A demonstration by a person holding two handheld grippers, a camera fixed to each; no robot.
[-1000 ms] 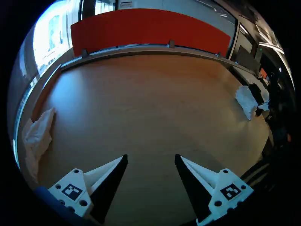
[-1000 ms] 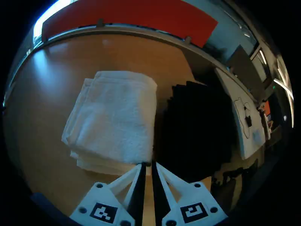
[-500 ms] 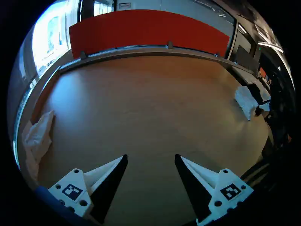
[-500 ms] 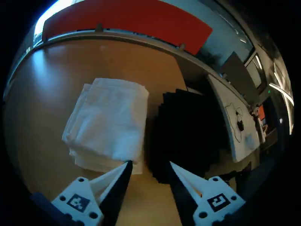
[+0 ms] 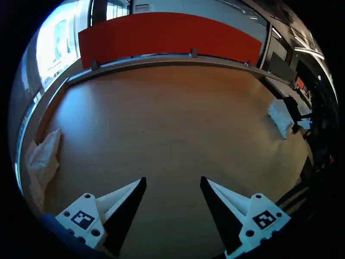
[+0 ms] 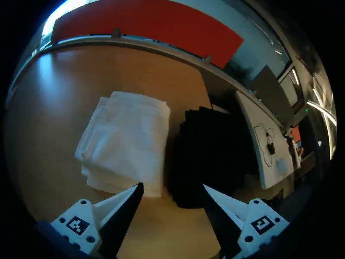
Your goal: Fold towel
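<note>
A folded white towel point(image 6: 125, 144) lies on the wooden table in the right gripper view, just ahead of my right gripper point(image 6: 171, 193), which is open and empty. A black folded stack point(image 6: 207, 157) lies beside the towel on its right. In the left gripper view my left gripper point(image 5: 172, 183) is open above bare wood. That same folded towel point(image 5: 280, 117) appears small at the far right edge there. A crumpled white towel point(image 5: 42, 162) lies at the table's left edge.
A red partition point(image 5: 168, 36) runs along the table's far edge point(image 5: 172, 59). A second white desk point(image 6: 269, 149) with a cable on it stands beyond the black stack. Dark office furniture point(image 5: 317, 129) fills the right side.
My right gripper has opened from shut, letting go of the folded towel's edge, and has drawn back a little. The left gripper has barely moved.
</note>
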